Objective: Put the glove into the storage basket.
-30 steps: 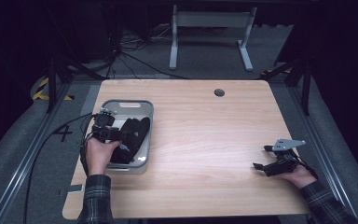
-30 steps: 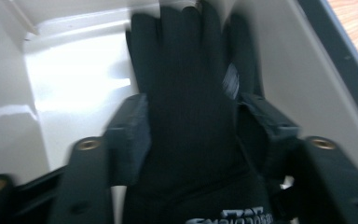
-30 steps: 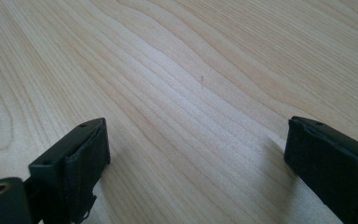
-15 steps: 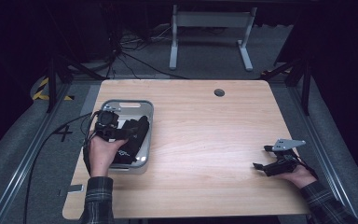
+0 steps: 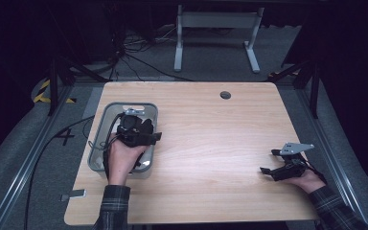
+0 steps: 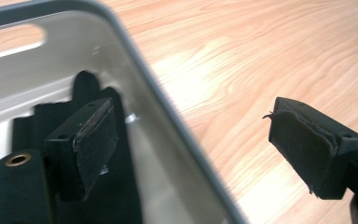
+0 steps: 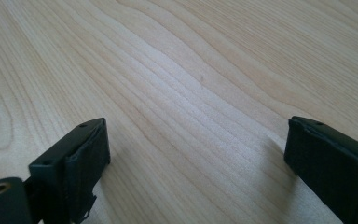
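Observation:
A grey tray (image 5: 103, 119) sits at the table's left side, with a flat black item (image 6: 39, 122) lying inside it. My left gripper (image 5: 149, 136) hovers over the tray's right side, pointing right. In the left gripper view its jaws (image 6: 196, 140) are wide apart, one above the tray's inside and one beyond the rim (image 6: 168, 112) over the bare wood. They have just been opening, and nothing is held between them. My right gripper (image 5: 270, 161) rests low at the table's right side, open over bare wood (image 7: 200, 154).
The light wooden table (image 5: 211, 129) has a round cable hole (image 5: 225, 95) near its far edge. A black cable (image 5: 57, 141) trails off the left side from the tray area. A grey metal stand (image 5: 215, 28) is on the floor beyond the table.
My left hand has moved right across the tray towards its right rim and lifted a little, and its jaws stand wider. The right hand has stayed put.

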### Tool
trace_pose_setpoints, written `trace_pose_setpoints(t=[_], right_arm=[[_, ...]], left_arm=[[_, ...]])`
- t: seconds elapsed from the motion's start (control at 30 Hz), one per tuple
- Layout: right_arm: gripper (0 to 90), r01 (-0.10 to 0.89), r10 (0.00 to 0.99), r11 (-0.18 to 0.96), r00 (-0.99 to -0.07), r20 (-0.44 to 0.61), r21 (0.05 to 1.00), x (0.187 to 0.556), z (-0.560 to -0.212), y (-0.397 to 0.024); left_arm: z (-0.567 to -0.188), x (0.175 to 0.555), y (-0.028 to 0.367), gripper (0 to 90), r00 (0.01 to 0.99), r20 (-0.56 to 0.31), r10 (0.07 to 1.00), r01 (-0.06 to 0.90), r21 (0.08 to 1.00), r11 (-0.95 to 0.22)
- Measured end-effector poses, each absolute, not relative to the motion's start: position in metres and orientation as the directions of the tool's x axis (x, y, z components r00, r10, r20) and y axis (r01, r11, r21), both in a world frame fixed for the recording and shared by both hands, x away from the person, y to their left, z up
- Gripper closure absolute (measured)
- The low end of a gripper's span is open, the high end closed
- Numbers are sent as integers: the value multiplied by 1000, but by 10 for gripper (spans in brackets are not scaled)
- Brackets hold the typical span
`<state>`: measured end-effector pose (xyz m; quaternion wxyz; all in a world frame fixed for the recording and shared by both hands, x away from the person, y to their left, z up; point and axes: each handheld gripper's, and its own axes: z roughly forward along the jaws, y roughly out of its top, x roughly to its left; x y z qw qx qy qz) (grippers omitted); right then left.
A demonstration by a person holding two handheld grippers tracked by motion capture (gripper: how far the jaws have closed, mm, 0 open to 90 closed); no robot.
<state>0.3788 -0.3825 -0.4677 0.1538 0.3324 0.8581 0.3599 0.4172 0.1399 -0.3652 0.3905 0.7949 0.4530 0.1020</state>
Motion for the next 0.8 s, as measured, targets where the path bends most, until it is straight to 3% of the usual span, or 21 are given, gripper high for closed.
trace_pose_setpoints(t=[0.8], right_arm=[[71, 460, 681, 520, -731, -24, 720, 379, -468, -382]], left_arm=[[-396, 378, 52, 147, 720, -185, 669, 550, 741, -386]])
